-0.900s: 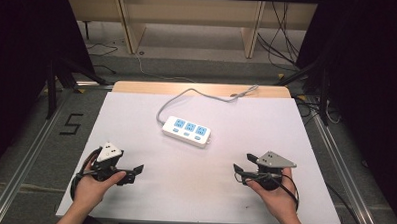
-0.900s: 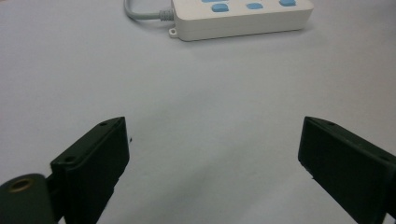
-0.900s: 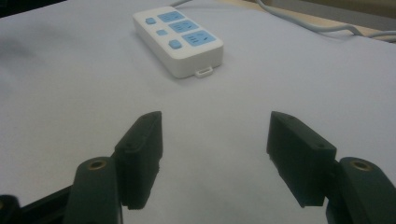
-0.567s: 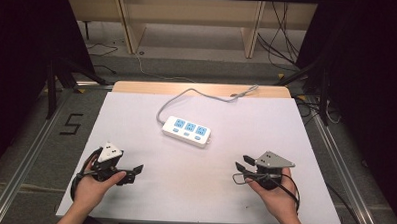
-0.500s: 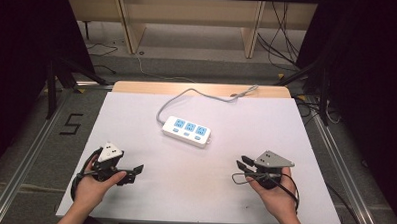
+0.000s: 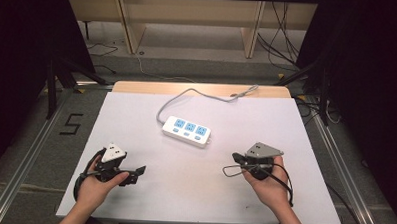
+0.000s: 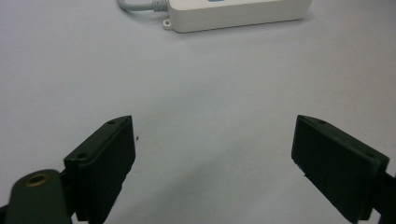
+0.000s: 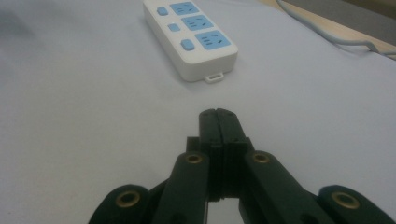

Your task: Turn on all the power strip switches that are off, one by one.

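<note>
A white power strip (image 6: 187, 130) with blue sockets lies near the middle of the white table (image 6: 183, 191). Its grey cord (image 6: 207, 94) runs off the far edge. A person's left hand holds my left gripper (image 6: 136, 175) low at the front left. Its jaws stand wide open over bare table with nothing between them (image 7: 212, 140), and the power strip (image 7: 238, 11) lies ahead of them. The right hand holds my right gripper (image 6: 237, 158) at the front right, pointing left. Its jaws are pressed together, empty (image 8: 218, 116), short of the strip (image 8: 191, 35).
A bare wooden strip (image 6: 137, 86) runs along the table's far edge. Metal rails (image 6: 30, 151) flank the table on both sides, and a "5" (image 6: 71, 123) is marked on the floor at the left. Cables (image 6: 279, 25) lie on the floor behind.
The right gripper's jaws look closer together than in the oldest frame. Both hands stay roughly where they were, and the power strip has not moved.
</note>
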